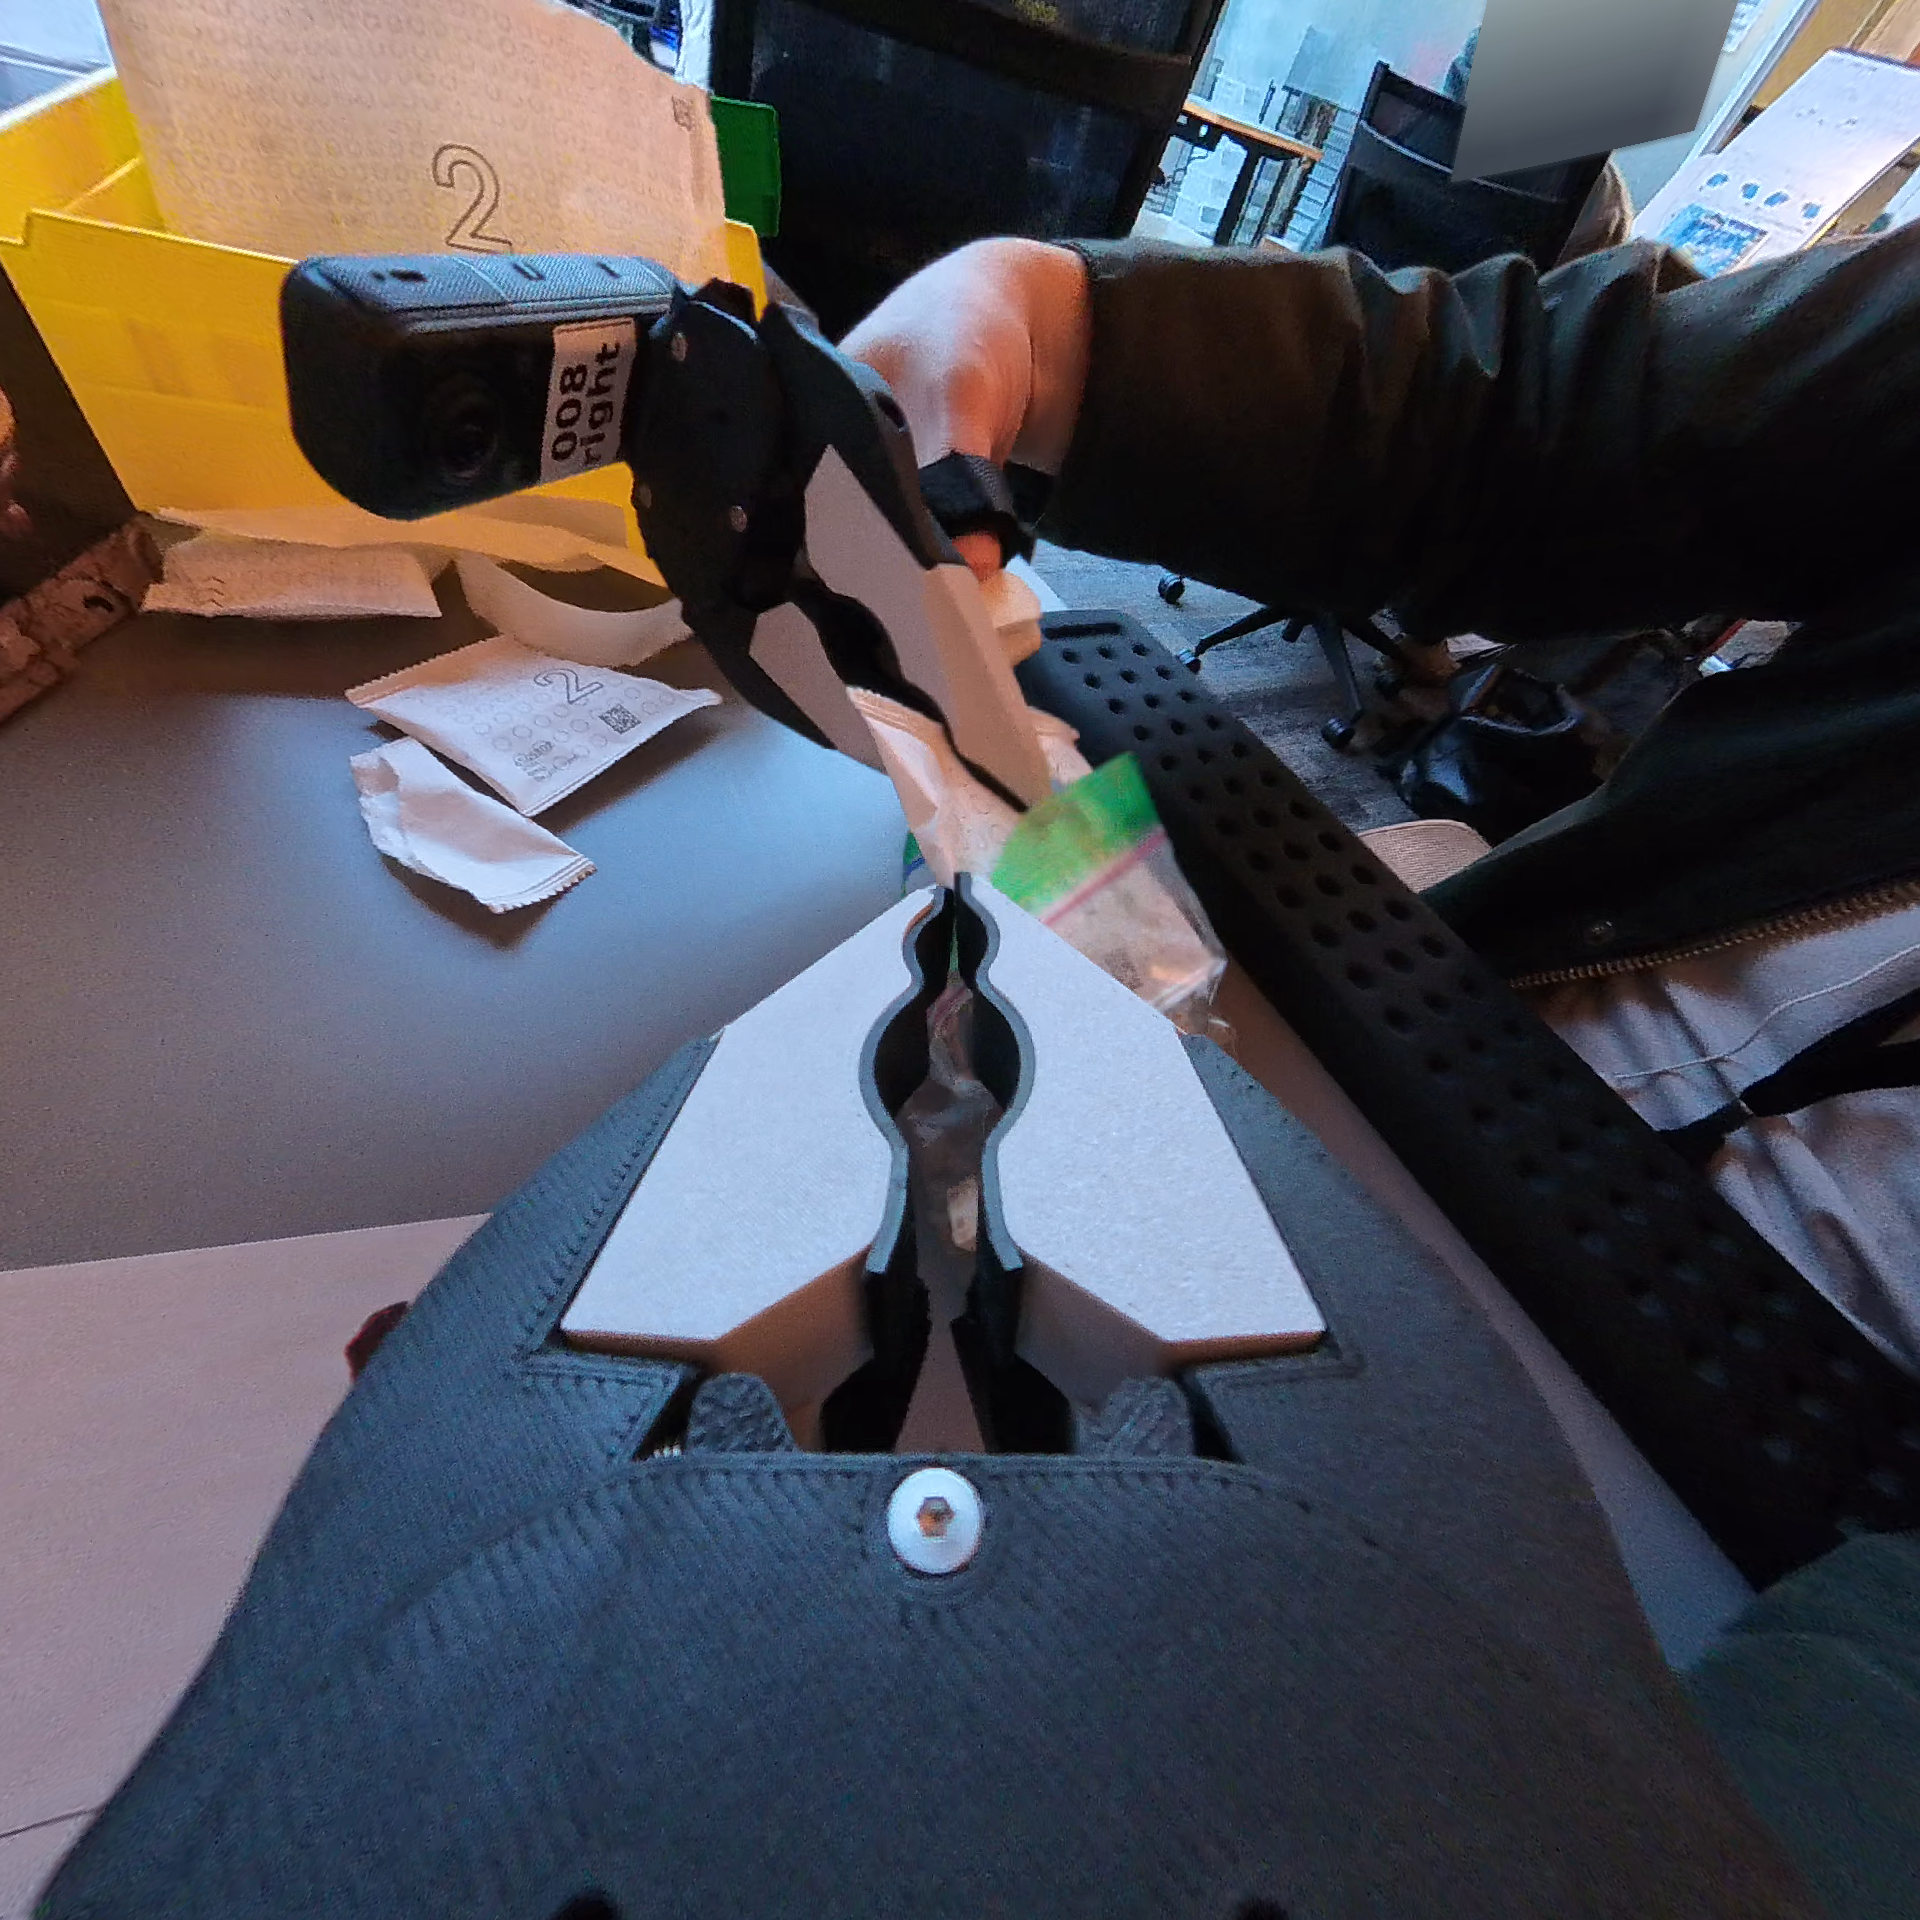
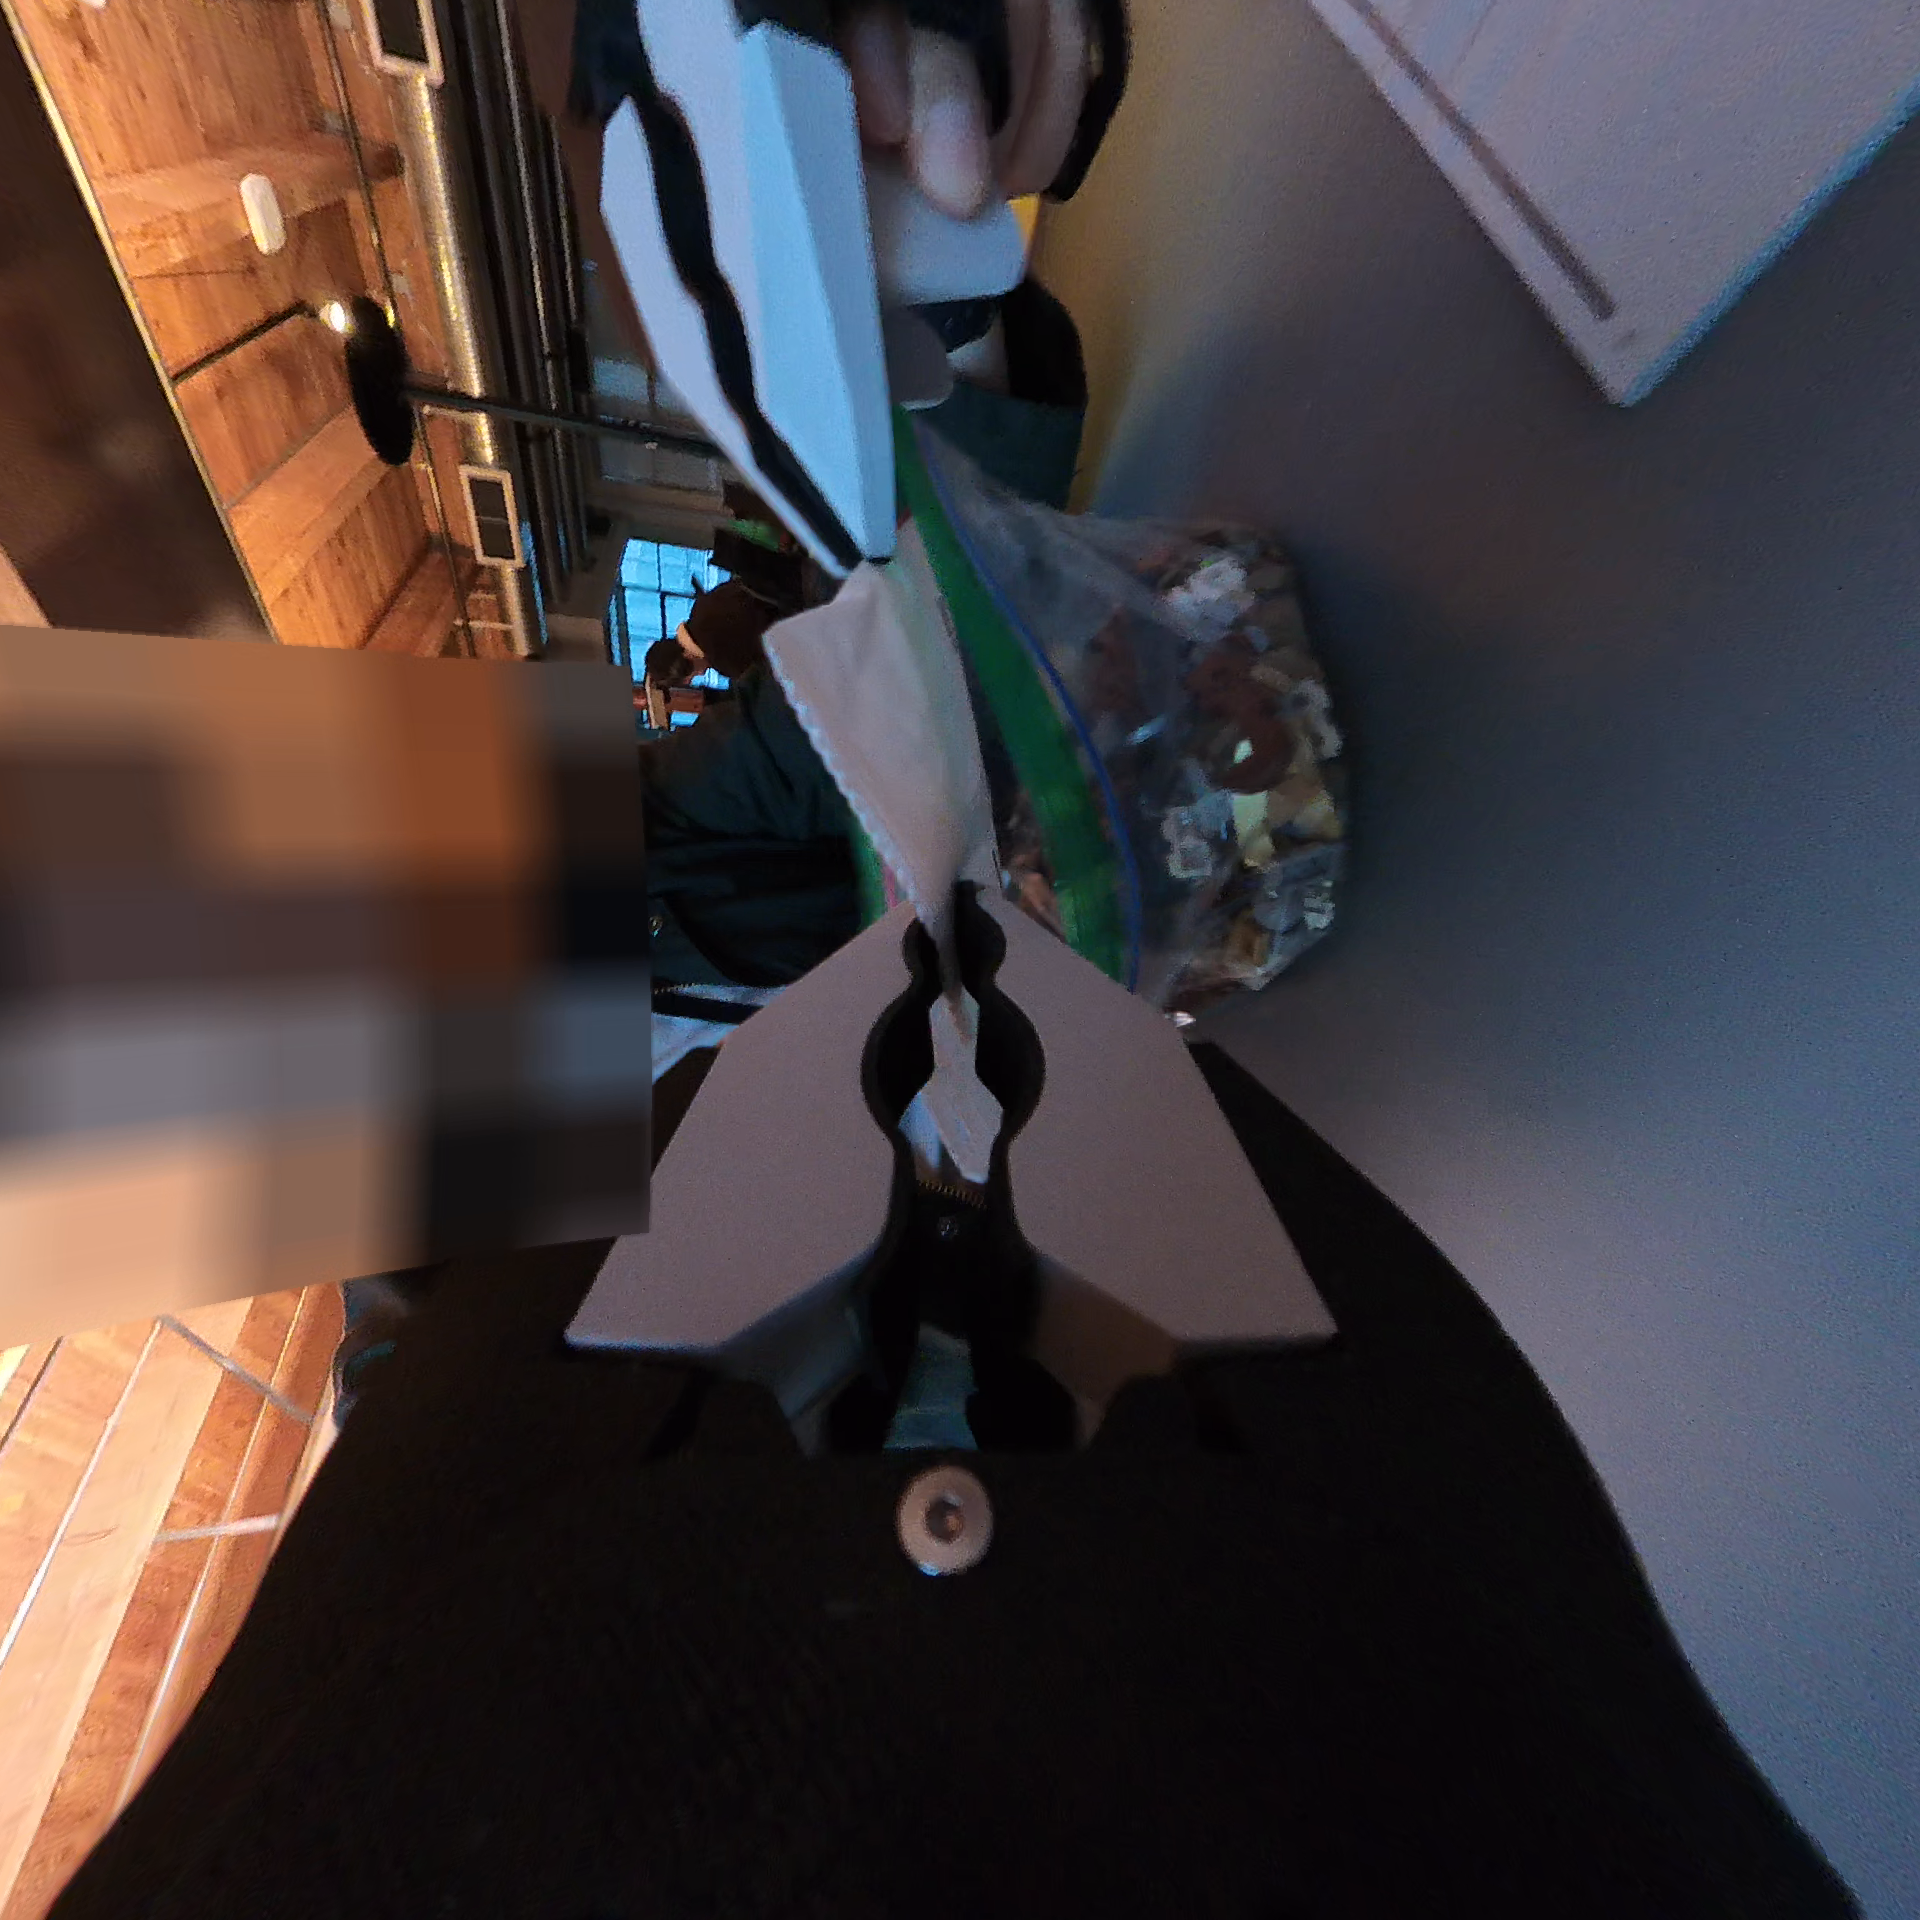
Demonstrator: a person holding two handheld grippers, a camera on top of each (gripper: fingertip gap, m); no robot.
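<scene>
My left gripper [image 1: 956,896] is shut on the rim of a clear zip bag [image 1: 1107,883] with a green strip along its top. In the right wrist view the bag [image 2: 1205,769] lies on the grey table [image 2: 1558,935] and holds mixed small pieces. My right gripper [image 2: 961,906] is shut on a white paper packet [image 2: 883,727] with a serrated edge, held against the bag's green mouth. In the left wrist view the right gripper [image 1: 1023,795] comes down from above with the packet [image 1: 935,795] at the bag's opening. The left gripper [image 2: 868,556] also shows in the right wrist view, above the packet.
Two white paper packets [image 1: 540,717] [image 1: 457,831] lie on the grey table [image 1: 312,1039]. A yellow bin [image 1: 156,343] with a large paper bag [image 1: 416,135] stands behind them. A black perforated chair part [image 1: 1351,935] runs along the right. A pale board [image 1: 156,1455] lies near left.
</scene>
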